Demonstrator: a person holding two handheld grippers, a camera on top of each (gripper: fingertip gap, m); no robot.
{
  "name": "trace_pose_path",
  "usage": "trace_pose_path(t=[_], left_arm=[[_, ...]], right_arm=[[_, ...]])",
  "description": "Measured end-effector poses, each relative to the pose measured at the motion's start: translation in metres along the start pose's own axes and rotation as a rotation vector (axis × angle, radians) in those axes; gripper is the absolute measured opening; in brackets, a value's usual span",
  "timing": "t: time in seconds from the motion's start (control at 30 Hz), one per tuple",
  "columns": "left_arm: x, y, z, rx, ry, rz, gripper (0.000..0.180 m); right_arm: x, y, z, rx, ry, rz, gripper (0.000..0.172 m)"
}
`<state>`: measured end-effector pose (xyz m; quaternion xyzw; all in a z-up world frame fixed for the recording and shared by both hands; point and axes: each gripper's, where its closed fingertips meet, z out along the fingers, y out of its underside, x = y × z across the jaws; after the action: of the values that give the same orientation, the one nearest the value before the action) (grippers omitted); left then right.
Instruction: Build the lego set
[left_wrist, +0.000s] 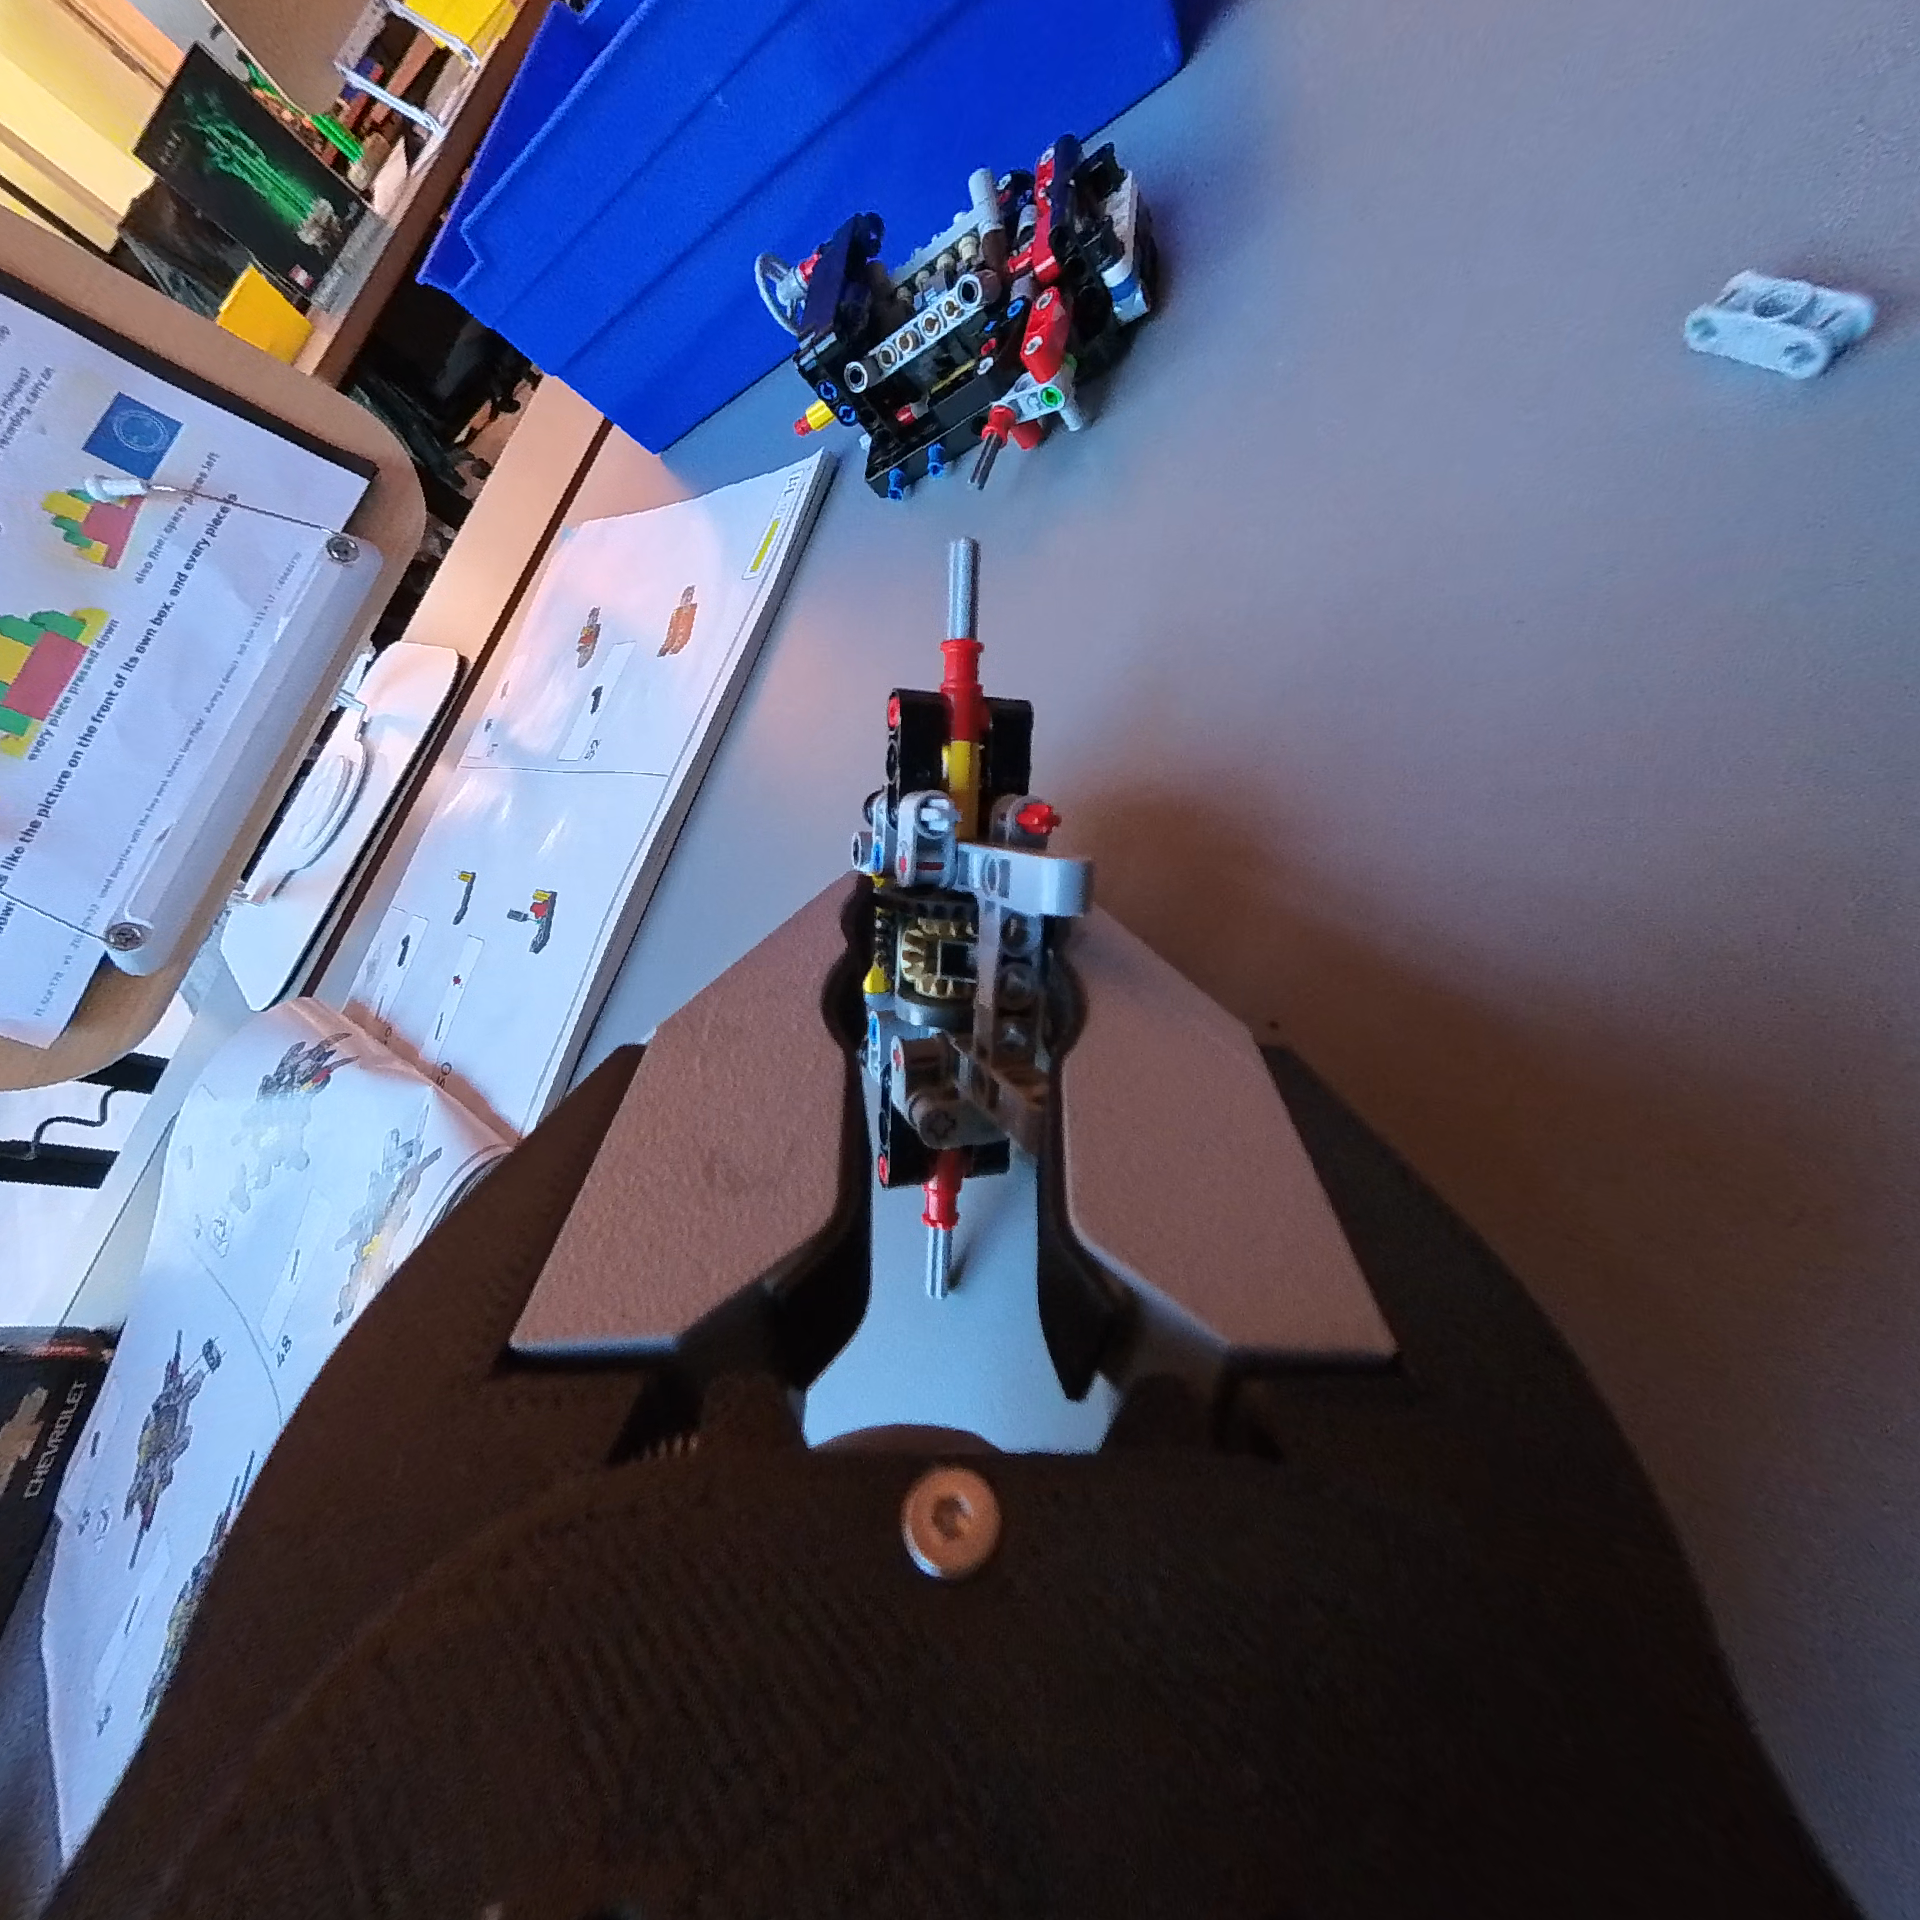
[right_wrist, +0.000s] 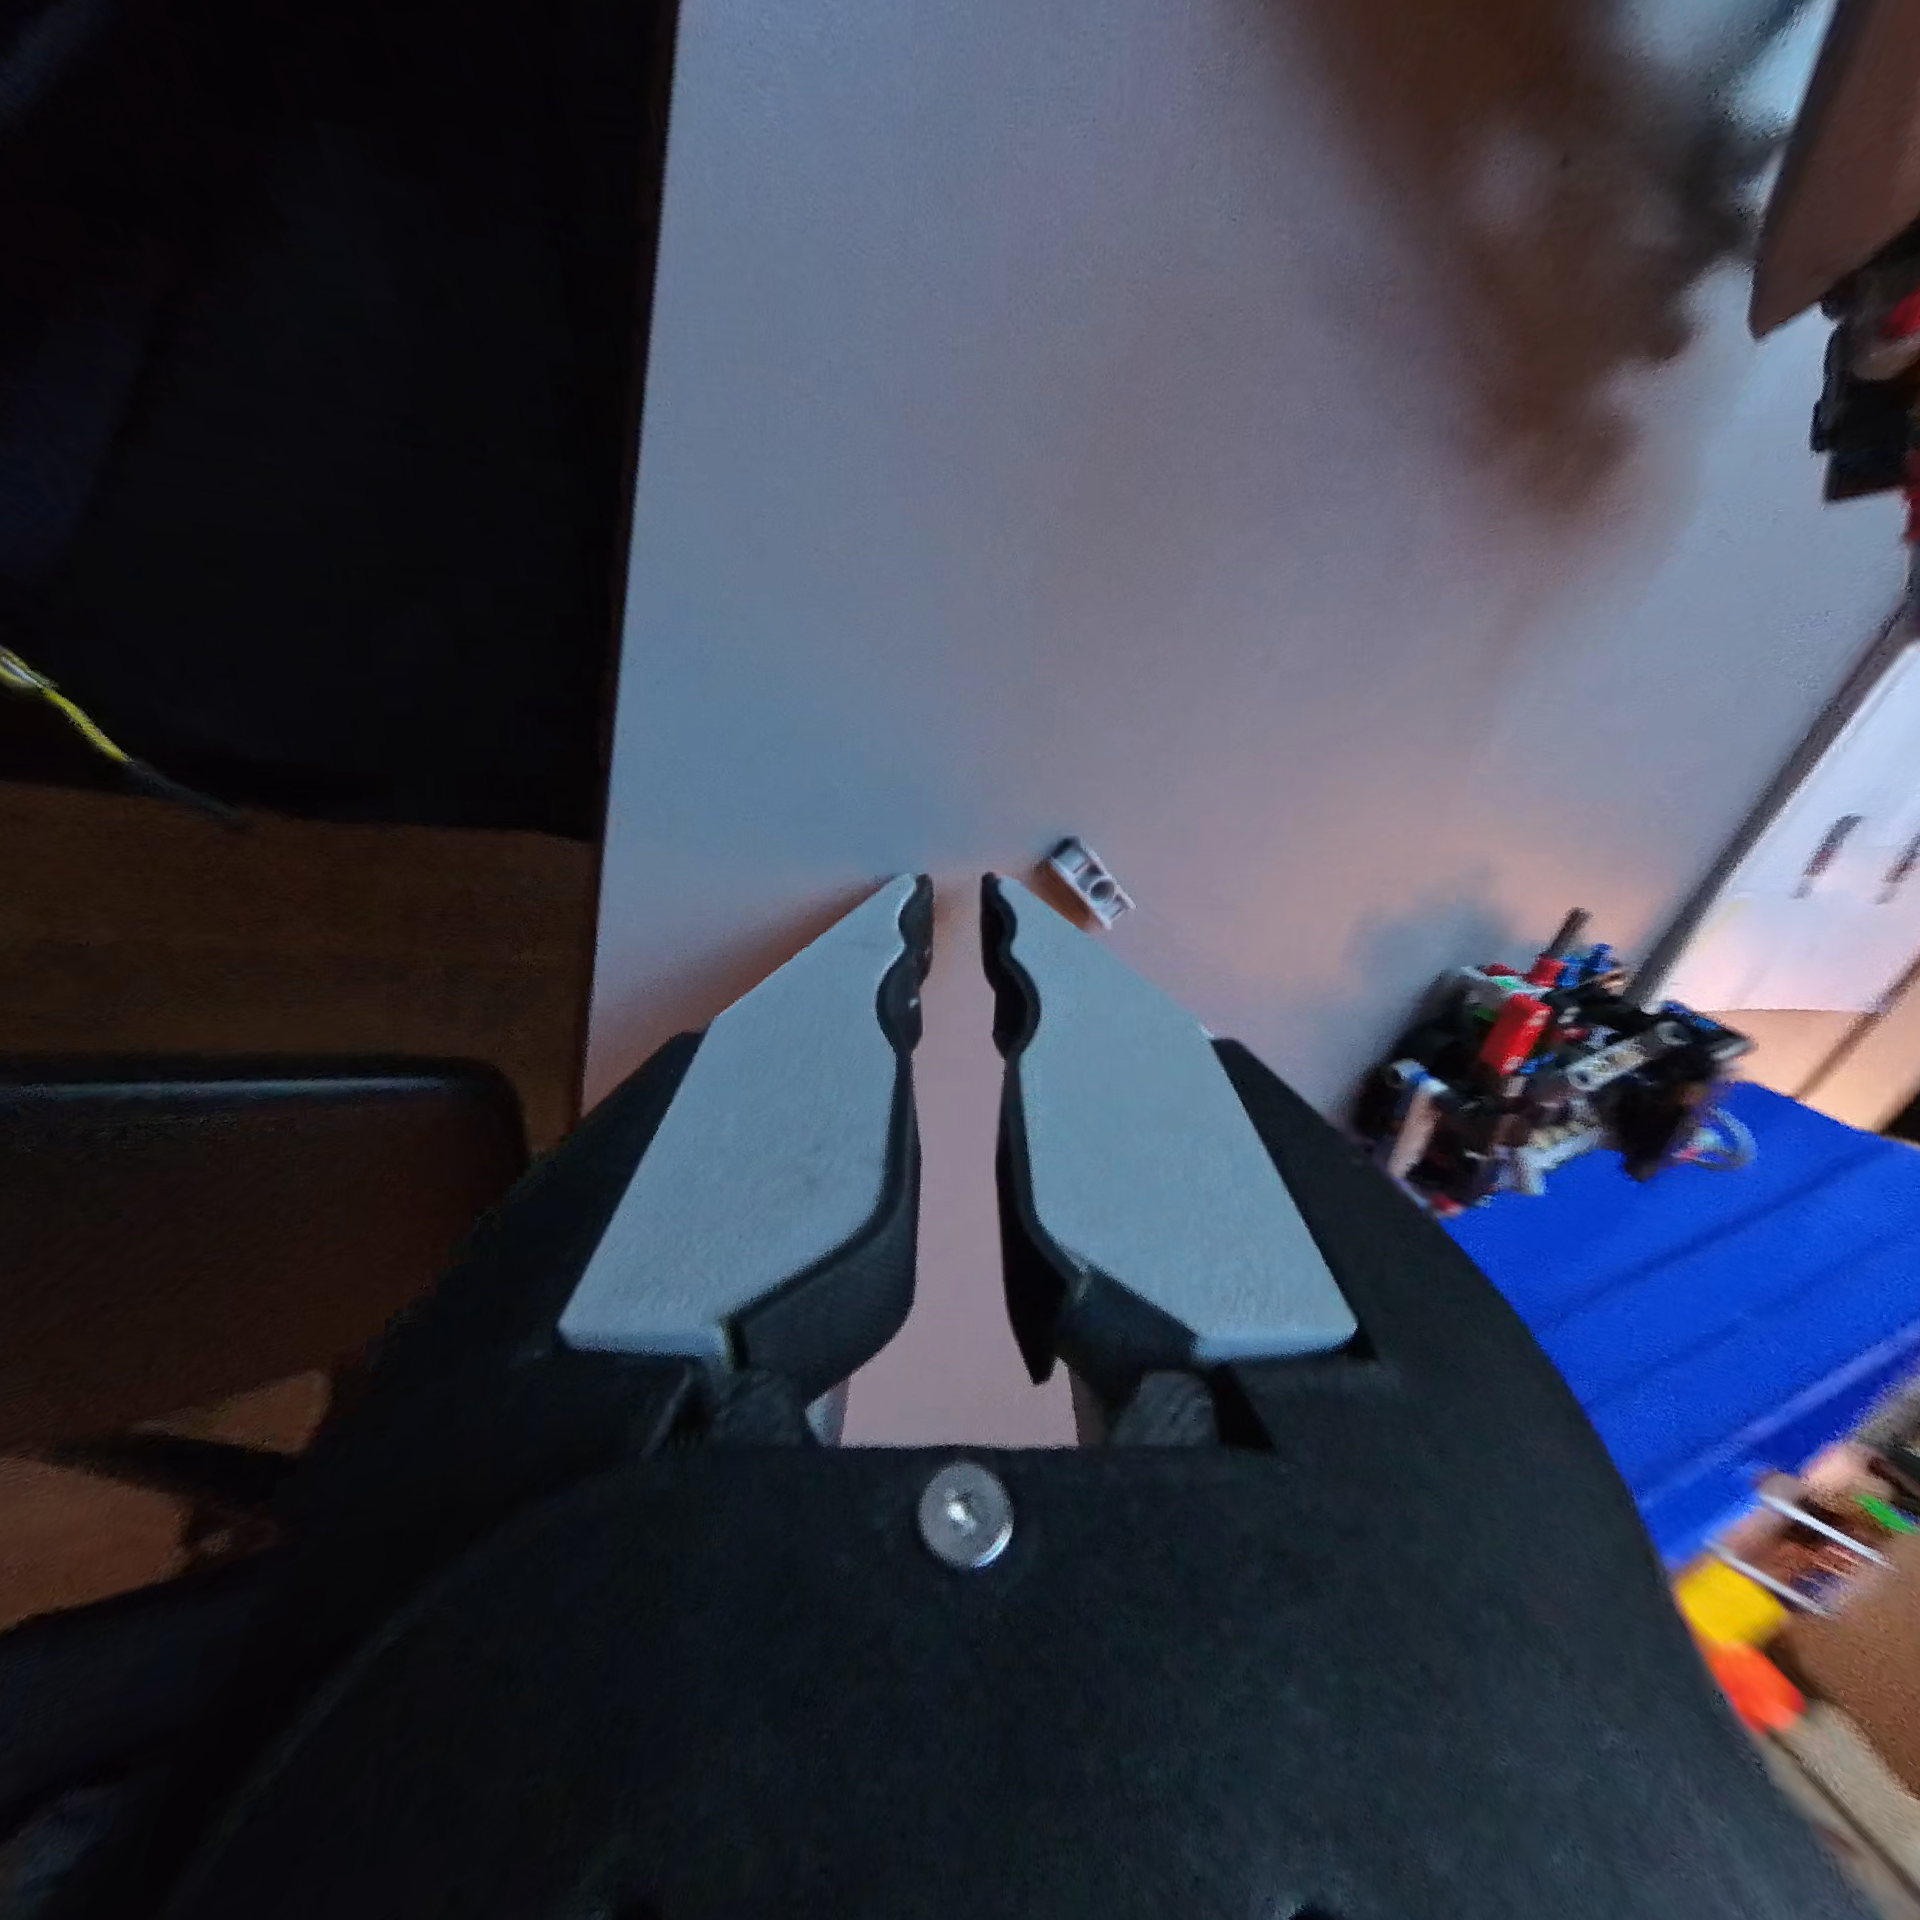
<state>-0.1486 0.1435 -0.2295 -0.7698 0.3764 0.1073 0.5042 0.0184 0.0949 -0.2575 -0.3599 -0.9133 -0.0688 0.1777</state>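
Observation:
My left gripper is shut on a small building-brick assembly of black, grey, red and yellow parts with a grey axle through it. It holds the assembly above the grey table, and both pads press its sides. My right gripper is low over the table. Its jaws stand a narrow gap apart with nothing between them. A small light grey connector piece lies on the table just right of the right fingertip, not touching it. The same piece shows at the far right in the left wrist view.
A larger brick model stands on the table next to blue bins; the model and a bin also show in the right wrist view. Open instruction booklets lie at the left. The table's edge runs left of my right gripper. Spacing between my two grippers at the tips: around 20 centimeters. It is some 15 centimeters from my left tips to the larger brick model. It is also in sight in the right wrist view.

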Motion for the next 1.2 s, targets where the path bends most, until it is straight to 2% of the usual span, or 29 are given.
trace_pose_path(t=[0.2, 0.3, 0.4, 0.5, 1.2], left_arm=[[0.0, 0.0, 0.0, 0.0, -0.002, 0.002, 0.028], [0.0, 0.0, 0.0, 0.0, -0.002, 0.001, 0.028], [-0.001, 0.0, 0.0, 0.0, -0.003, -0.002, 0.028], [0.0, 0.001, 0.0, -0.002, -0.001, 0.0, 0.028], [-0.001, 0.001, 0.0, -0.003, -0.002, -0.004, 0.028]], right_arm=[[0.022, 0.011, -0.003, 0.202, -0.07, 0.398, 0.004], [0.035, 0.023, 0.006, 0.215, -0.065, 0.602, 0.0], [0.033, 0.011, 0.002, 0.322, -0.163, 0.725, 0.0], [0.034, 0.009, 0.0, 0.351, -0.15, 0.742, 0.0], [0.024, 0.012, 0.009, 0.28, -0.124, 0.701, 0.0]])
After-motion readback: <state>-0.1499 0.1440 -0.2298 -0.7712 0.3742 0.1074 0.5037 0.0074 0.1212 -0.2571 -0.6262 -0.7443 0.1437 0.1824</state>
